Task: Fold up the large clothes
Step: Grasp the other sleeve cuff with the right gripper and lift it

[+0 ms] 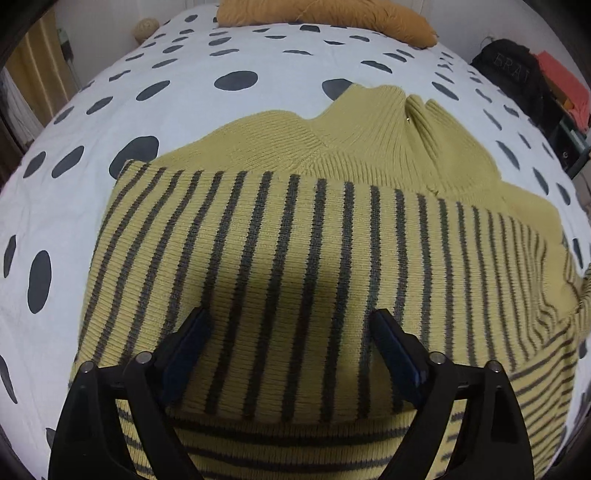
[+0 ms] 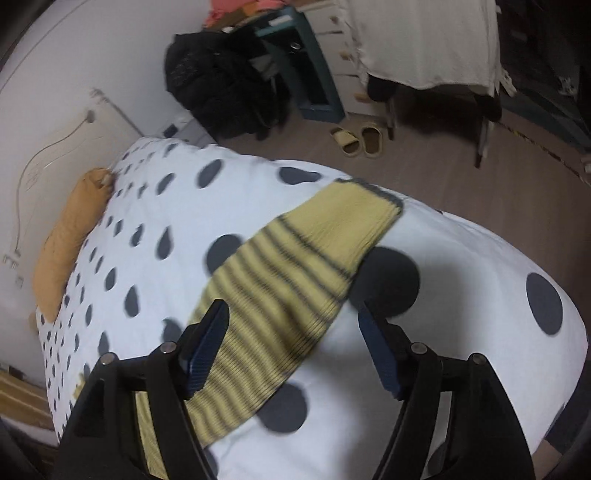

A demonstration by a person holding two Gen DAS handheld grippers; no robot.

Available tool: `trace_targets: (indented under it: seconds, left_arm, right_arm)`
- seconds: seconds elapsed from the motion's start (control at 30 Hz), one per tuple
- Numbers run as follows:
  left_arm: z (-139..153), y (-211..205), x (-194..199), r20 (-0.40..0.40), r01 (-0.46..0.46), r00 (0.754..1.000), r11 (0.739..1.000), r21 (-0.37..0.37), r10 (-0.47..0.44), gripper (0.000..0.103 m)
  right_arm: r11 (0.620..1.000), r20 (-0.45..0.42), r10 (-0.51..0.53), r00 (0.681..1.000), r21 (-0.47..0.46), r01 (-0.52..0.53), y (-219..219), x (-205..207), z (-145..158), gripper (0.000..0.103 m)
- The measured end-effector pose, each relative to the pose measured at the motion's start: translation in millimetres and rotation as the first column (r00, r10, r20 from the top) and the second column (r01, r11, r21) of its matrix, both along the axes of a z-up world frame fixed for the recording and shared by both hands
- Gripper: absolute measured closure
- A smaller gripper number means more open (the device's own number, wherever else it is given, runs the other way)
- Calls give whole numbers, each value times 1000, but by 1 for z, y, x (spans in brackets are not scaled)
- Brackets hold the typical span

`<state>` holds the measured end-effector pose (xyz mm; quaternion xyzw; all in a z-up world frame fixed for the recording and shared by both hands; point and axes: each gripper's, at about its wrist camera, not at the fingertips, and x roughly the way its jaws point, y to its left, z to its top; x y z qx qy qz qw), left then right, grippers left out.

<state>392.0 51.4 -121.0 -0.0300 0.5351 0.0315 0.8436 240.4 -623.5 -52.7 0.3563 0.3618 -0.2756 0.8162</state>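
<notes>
A yellow-green knit sweater with dark stripes (image 1: 295, 251) lies on the white bed cover with dark spots (image 1: 92, 206). A striped sleeve is folded across its body, and the plain ribbed collar (image 1: 388, 122) points away. My left gripper (image 1: 291, 325) is open just above the folded sleeve, holding nothing. In the right wrist view the other sleeve (image 2: 288, 280) stretches out flat toward its plain cuff (image 2: 354, 218). My right gripper (image 2: 291, 317) is open above this sleeve, its left finger (image 2: 207, 343) over the sleeve's edge.
An orange pillow (image 1: 325, 14) lies at the head of the bed, also in the right wrist view (image 2: 70, 240). Beside the bed stand a black bag (image 2: 221, 85), a teal box (image 2: 306, 62), slippers (image 2: 358, 140) and a cloth-draped table (image 2: 424, 40).
</notes>
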Motion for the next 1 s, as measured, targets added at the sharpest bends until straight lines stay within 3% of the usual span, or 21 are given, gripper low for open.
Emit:
trace_targets:
  seconds: [0.13, 0.2, 0.23, 0.27, 0.3, 0.43, 0.5, 0.57, 0.63, 0.8, 0.87, 1.0]
  left_arm:
    - [-5, -5, 3, 5, -7, 1000, 1000, 30, 7, 1]
    - [-6, -7, 4, 7, -8, 1000, 999, 34, 8, 1]
    - [-6, -7, 5, 9, -6, 1000, 999, 35, 6, 1]
    - [-6, -7, 5, 12, -4, 1000, 999, 34, 4, 1]
    - [-5, -6, 4, 13, -3, 1000, 1000, 29, 3, 1]
    - [-4, -2, 3, 18, -11, 1000, 1000, 3, 11, 1]
    - [-1, 1, 2, 22, -11, 1000, 1000, -18, 12, 1]
    - [9, 8, -3, 40, -18, 999, 997, -71, 20, 1]
    - [20, 22, -9, 60, -40, 997, 991, -131, 49, 1]
    - [40, 61, -20, 84, -71, 992, 968, -242, 94, 1]
    - [42, 77, -23, 84, -85, 990, 958, -275, 112, 1]
    - [35, 100, -26, 56, -119, 988, 935, -333, 145, 1]
  right_arm:
    - [1000, -47, -3, 999, 28, 4, -22, 23, -30, 33]
    - [1000, 2, -5, 1000, 18, 5, -31, 25, -39, 56]
    - [1000, 30, -5, 1000, 26, 4, -33, 26, -40, 79]
    - [998, 82, -13, 997, 57, 8, -36, 25, -39, 89]
    - [997, 158, -17, 987, 79, 4, -36, 21, -33, 89]
    - [980, 420, 47, 906, 155, -123, -9, 19, -1, 91]
    - [942, 530, 110, 841, 215, -258, 28, 30, 14, 91]
    - [879, 611, 185, 770, 246, -407, 83, 47, 26, 91]
    - [811, 638, 276, 718, 246, -531, 143, 68, 33, 91]
    - [561, 643, 472, 604, 310, -768, 337, 127, 7, 91]
    - [473, 613, 533, 584, 357, -806, 413, 144, -19, 91]
    - [385, 486, 672, 559, 416, -824, 512, 159, -78, 87]
